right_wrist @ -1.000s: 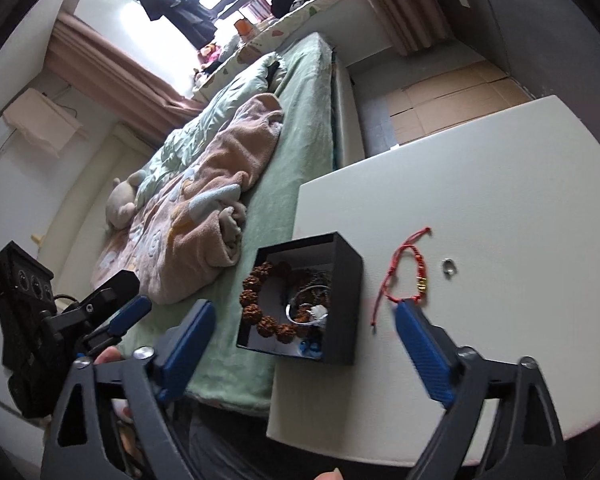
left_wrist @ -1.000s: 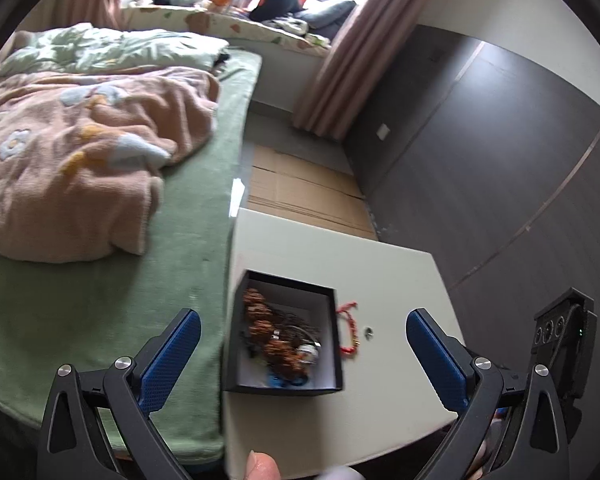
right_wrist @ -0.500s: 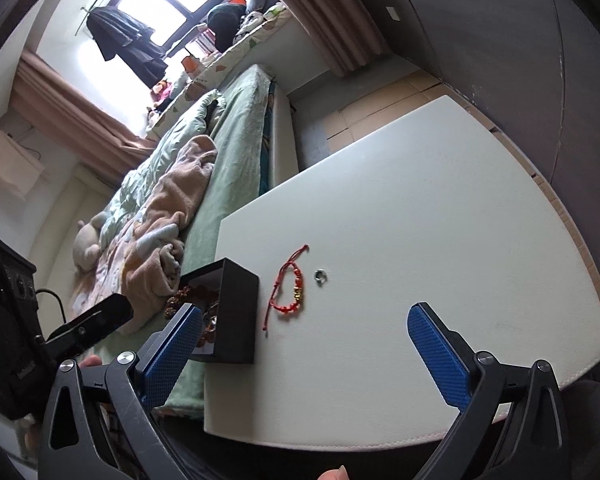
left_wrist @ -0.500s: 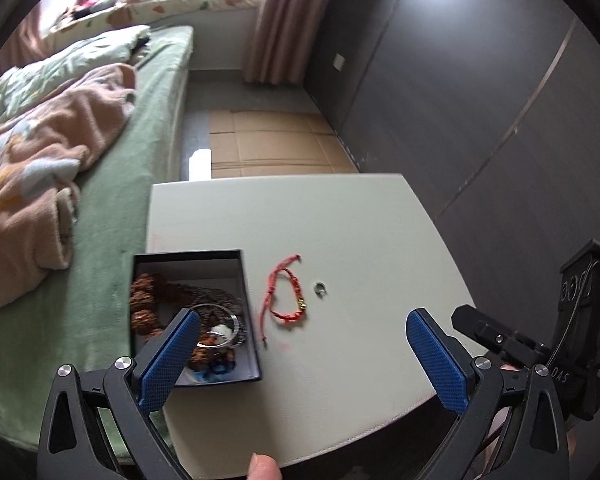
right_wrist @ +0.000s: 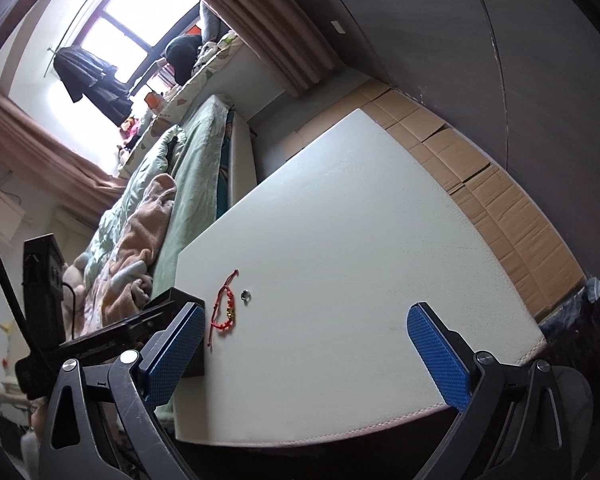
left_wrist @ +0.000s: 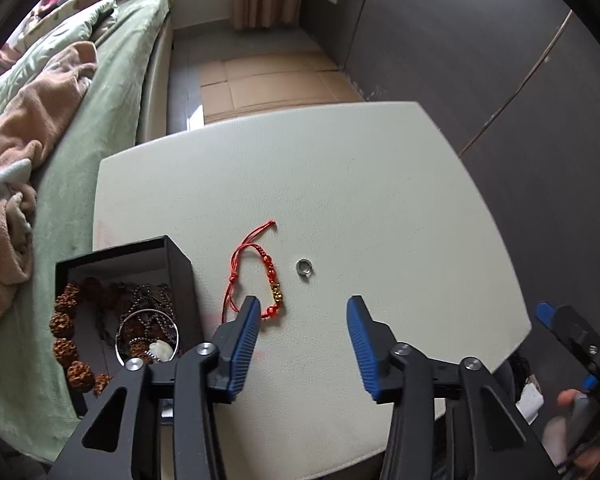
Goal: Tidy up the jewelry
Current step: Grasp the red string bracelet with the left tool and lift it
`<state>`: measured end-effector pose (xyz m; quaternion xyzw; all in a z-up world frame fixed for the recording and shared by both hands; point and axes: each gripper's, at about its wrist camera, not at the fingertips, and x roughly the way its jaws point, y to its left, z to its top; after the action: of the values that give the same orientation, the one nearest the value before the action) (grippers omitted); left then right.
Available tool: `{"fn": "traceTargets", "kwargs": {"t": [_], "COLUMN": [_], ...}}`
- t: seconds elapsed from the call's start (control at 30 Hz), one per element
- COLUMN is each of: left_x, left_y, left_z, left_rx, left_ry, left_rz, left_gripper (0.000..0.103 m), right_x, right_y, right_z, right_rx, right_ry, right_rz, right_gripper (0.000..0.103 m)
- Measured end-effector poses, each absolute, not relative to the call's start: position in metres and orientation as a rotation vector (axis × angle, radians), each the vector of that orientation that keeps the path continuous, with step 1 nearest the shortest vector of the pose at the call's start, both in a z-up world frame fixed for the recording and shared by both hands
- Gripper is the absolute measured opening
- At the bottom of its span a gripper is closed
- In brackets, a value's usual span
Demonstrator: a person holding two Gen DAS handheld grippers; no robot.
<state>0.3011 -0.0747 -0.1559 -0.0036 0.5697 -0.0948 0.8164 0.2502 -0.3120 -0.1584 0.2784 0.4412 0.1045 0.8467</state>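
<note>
A black jewelry box (left_wrist: 180, 264) sits at the white table's left edge; it holds a brown bead bracelet (left_wrist: 64, 332), a silver bangle and dark chains. A red string bracelet (left_wrist: 256, 272) with gold beads lies right of the box; it also shows in the right wrist view (right_wrist: 224, 312). A small silver ring (left_wrist: 304, 267) lies right of it, also in the right wrist view (right_wrist: 245, 295). My left gripper (left_wrist: 302, 320) is open and empty, just in front of the bracelet and ring. My right gripper (right_wrist: 304, 344) is open and empty, near the table's front edge.
The white table (left_wrist: 340, 184) stands beside a bed with a green cover (left_wrist: 116, 92) and a peach blanket (left_wrist: 28, 128). Cardboard sheets (left_wrist: 268, 80) cover the floor beyond. A dark wall (left_wrist: 480, 60) runs along the right.
My left gripper has narrowed its opening and moved forward and right, from over the box to the bracelet and ring. My right gripper has drawn back and swung right.
</note>
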Motion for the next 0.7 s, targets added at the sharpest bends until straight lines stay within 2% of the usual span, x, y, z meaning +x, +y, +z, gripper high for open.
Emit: {"fn": "traceTargets", "kwargs": {"t": [0.1, 0.47, 0.6, 0.67, 0.7], "left_x": [0.308, 0.328, 0.331, 0.333, 0.334], "left_y": [-0.079, -0.090, -0.085, -0.082, -0.079], "left_z": [-0.169, -0.201, -0.214, -0.214, -0.214], "left_rx": [0.008, 0.087, 0.088, 0.071, 0.043], "left_ry": [1.247, 1.300, 1.326, 1.322, 1.326], "left_rz": [-0.183, -0.100, -0.069, -0.083, -0.099], "left_gripper": [0.032, 0.026, 0.016, 0.006, 0.006], "right_x": [0.249, 0.242, 0.244, 0.246, 0.246], "right_y": [-0.319, -0.331, -0.328, -0.323, -0.322], "right_z": [-0.163, -0.164, -0.162, -0.161, -0.162], "right_rx": [0.606, 0.614, 0.606, 0.600, 0.595], "right_ry": [0.936, 0.935, 0.936, 0.938, 0.939], "right_rz": [0.211, 0.194, 0.202, 0.209, 0.214], "right_gripper": [0.103, 0.103, 0.103, 0.102, 0.101]}}
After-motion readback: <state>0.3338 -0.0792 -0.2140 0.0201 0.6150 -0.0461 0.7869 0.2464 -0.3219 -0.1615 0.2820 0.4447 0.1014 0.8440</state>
